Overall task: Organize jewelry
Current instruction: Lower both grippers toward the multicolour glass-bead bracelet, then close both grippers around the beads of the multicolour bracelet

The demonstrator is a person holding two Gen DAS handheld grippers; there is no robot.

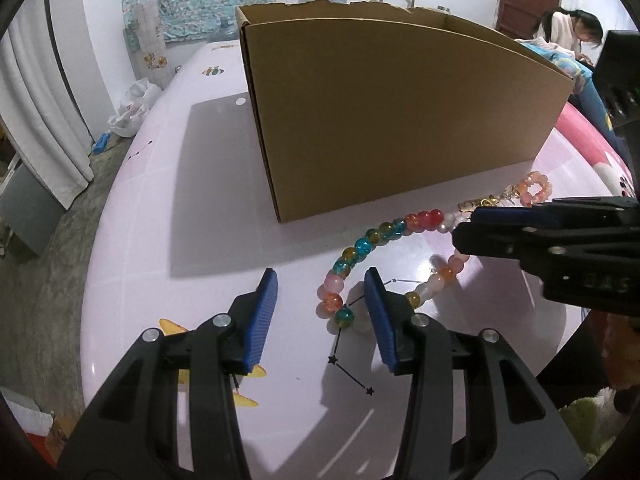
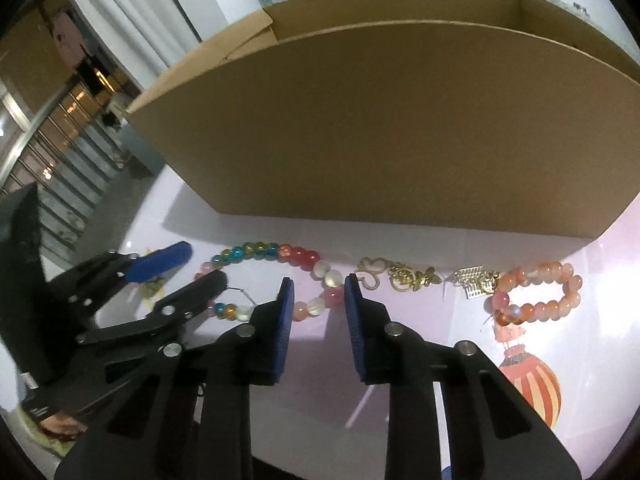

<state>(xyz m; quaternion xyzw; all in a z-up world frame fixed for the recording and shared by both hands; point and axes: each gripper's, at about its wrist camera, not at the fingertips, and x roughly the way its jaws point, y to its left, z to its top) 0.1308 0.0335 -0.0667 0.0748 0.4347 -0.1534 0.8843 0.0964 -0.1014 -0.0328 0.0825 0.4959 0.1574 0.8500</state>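
Two beaded bracelets (image 2: 276,276) (image 2: 536,294), one cardboard box (image 2: 380,132) and several gold charms (image 2: 404,278) are seen on one table (image 2: 600,280).

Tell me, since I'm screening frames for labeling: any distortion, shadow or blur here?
Left wrist: fisheye bows the box top edge; a hard box shadow falls on the table. Right wrist: same bowing; the left gripper looks slightly soft; beads stay sharp.

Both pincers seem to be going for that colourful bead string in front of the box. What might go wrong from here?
1. Both grippers, left and right, straddle the same bead loop; lifting unevenly might stretch or snap it.
2. The round beads could slip from the flat pads.
3. The gold charms lie just beside the loop, so dragging it might snag them or scatter them across the table.
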